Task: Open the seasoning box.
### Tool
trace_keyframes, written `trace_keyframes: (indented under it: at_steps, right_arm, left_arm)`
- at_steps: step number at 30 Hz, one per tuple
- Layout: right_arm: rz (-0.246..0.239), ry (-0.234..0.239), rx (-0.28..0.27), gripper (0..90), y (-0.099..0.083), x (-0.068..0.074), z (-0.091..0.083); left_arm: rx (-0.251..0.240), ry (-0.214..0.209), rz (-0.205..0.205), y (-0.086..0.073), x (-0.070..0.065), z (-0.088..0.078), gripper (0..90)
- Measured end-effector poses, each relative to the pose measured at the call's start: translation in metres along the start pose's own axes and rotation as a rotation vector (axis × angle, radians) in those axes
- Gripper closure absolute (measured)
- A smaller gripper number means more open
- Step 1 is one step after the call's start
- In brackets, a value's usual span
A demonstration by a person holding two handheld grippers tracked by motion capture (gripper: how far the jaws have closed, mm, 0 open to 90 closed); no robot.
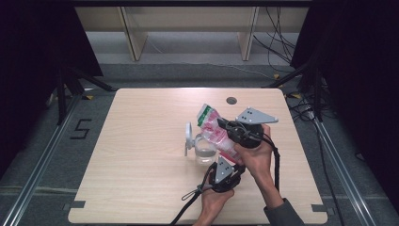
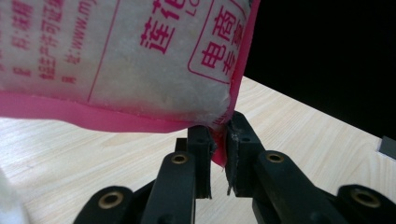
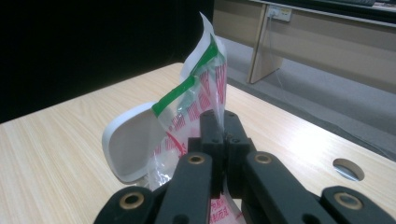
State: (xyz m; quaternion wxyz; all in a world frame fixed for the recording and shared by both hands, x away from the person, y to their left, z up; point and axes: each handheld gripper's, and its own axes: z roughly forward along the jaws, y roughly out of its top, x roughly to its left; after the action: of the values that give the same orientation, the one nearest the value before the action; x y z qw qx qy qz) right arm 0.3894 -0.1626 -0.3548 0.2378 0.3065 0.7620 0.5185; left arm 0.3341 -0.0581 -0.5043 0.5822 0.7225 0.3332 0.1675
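Our left gripper point(image 1: 225, 165) sits nearest us at the table's near edge, its jaws clamped on the lower pink corner of the bag point(image 1: 214, 130). In the left gripper view that pink seam point(image 2: 218, 140) is pinched between the two black pads, with the printed bag wall rising above them. Just beyond, our right gripper point(image 1: 227, 129) has its jaws pressed together on the bag's side, partway up; in the right gripper view the thin film point(image 3: 205, 100) comes up out of the closed pads and ends in a green-striped top edge.

So the bag is in the air between our two tools, its long axis running from the low near corner up and away to the left, toward the open top. Under and just left of it stands the clear container point(image 1: 205, 149), and the white lid point(image 1: 188, 137) stands on edge beside that.

We judge the coming move to be a tip: the bag's mouth lies past the right gripper, above the container, so the nearer left hand would lift the bottom corner.
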Motion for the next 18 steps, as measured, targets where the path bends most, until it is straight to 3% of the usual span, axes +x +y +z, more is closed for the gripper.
trace_keyframes:
  at_steps: [4, 9, 14, 15, 18]
  right_arm:
    - [0.036, 0.001, 0.005, 90.0, 0.0003, 0.0008, 0.0013]
    - [0.004, -0.002, 0.004, 90.0, 0.0009, -0.0021, 0.0029]
    - [-0.005, -0.004, -0.003, 90.0, 0.0013, -0.0024, 0.0042]
    - [0.017, -0.001, 0.001, 90.0, 0.001, -0.0007, 0.0041]
    - [-0.004, 0.003, -0.009, 90.0, 0.0008, -0.0023, 0.0059]
  left_arm:
    - [0.002, -0.006, 0.01, 0.0016, 0.0012, 0.0001, 81.0]
    - [-0.01, -0.016, 0.002, 0.0027, 0.0005, 0.0016, 81.0]
    - [-0.014, -0.01, -0.009, 0.0034, 0.0004, 0.0016, 80.9]
    - [-0.018, -0.017, -0.004, 0.0035, 0.0009, 0.0021, 80.9]
    - [-0.021, -0.013, -0.007, 0.0037, 0.0003, 0.0026, 80.9]
